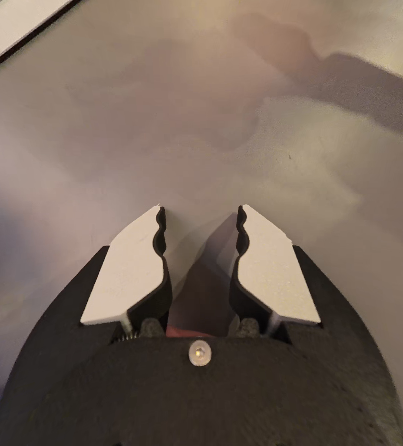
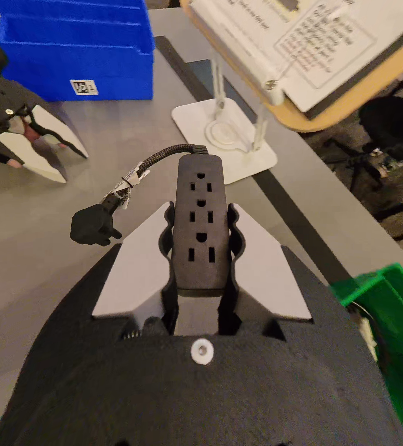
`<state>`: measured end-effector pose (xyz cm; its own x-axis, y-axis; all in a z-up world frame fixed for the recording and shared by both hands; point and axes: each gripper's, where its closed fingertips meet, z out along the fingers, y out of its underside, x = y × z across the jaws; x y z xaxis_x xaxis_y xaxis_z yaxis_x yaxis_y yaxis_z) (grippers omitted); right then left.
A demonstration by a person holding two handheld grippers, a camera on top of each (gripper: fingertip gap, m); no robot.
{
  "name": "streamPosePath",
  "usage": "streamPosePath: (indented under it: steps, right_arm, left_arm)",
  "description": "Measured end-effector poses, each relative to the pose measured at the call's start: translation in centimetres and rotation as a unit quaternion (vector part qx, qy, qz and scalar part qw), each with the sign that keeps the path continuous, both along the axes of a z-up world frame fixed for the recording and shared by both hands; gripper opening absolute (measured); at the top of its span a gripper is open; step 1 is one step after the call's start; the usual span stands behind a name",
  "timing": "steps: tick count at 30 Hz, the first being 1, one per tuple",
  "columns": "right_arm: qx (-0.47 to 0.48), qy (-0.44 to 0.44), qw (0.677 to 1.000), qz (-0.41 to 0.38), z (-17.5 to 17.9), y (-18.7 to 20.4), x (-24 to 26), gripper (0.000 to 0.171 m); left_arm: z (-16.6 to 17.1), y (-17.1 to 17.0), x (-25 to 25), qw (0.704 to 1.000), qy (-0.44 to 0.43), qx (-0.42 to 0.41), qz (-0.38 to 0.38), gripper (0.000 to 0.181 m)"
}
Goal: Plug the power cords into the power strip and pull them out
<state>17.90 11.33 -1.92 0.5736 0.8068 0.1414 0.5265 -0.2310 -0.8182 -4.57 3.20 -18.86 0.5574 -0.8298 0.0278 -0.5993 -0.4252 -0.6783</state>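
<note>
My right gripper (image 2: 200, 207) is shut on a black power strip (image 2: 200, 226) with three outlets facing up, held above the grey table (image 2: 38, 253). All three outlets are empty. Its short braided cord (image 2: 157, 156) curves left and down to a black plug (image 2: 91, 224) that hangs free, with white tags on the cord. My left gripper (image 1: 201, 210) is open and empty over bare grey table (image 1: 147, 120). It also shows in the right wrist view (image 2: 75, 166) at the left, pointing down at the table, apart from the strip.
A blue bin (image 2: 79, 53) stands at the back left. A white stand base (image 2: 224, 140) holds a board with papers (image 2: 304, 48) at the back right. A green bin (image 2: 393, 325) is at the right. The table edge (image 2: 299, 217) runs along the right. My hands' fingertips stand some 30 centimeters from each other.
</note>
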Motion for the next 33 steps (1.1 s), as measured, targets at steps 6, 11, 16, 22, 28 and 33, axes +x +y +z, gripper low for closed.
streamPosePath:
  steps: [6,11,16,22,28,33]
  right_arm:
    - [0.061,-0.015,0.983,-0.174,5.3,3.2,13.2,0.042]
    - [0.06,-0.031,0.951,-0.301,4.2,4.1,23.2,0.042]
    - [0.008,-0.043,0.923,-0.381,-1.5,3.7,27.8,0.042]
    - [-0.08,-0.08,0.896,-0.429,-8.4,2.9,28.3,0.049]
    - [-0.162,-0.122,0.893,-0.402,-11.5,0.9,27.2,0.096]
    - [-0.105,-0.138,0.907,-0.383,-7.2,-0.8,25.1,0.102]
  left_arm:
    - [0.0,0.2,0.0,1.0,-0.004,-0.001,0.004,0.053]
    - [0.0,0.2,0.0,1.0,0.0,0.004,0.005,0.053]
    - [-0.1,0.3,0.0,1.0,0.007,0.009,0.007,0.06]
    - [-0.3,0.8,-0.1,1.0,0.016,0.005,0.026,0.084]
    - [-0.5,0.7,0.3,0.999,0.022,-0.006,0.037,0.101]
    - [-0.4,-0.1,0.9,0.998,0.022,-0.037,0.037,0.117]
